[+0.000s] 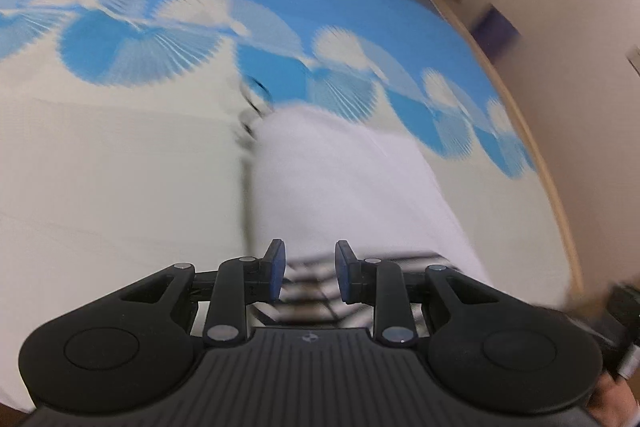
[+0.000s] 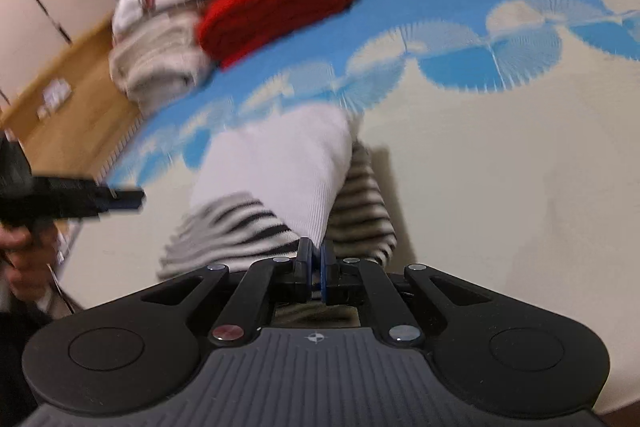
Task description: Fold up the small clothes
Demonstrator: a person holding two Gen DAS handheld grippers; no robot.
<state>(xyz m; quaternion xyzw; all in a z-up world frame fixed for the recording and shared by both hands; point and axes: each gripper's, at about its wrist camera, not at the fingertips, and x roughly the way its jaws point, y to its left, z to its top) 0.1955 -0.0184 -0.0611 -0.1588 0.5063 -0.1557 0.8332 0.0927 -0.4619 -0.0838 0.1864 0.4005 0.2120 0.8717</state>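
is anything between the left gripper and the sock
Nothing visible. The left gripper is open right over the striped cuff of the white sock, whose edge the right gripper already pinches.

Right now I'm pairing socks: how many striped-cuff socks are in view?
2: upper sock, its striped cuff at left, lies across lower sock, which is mostly hidden beneath. Right gripper pinches them.
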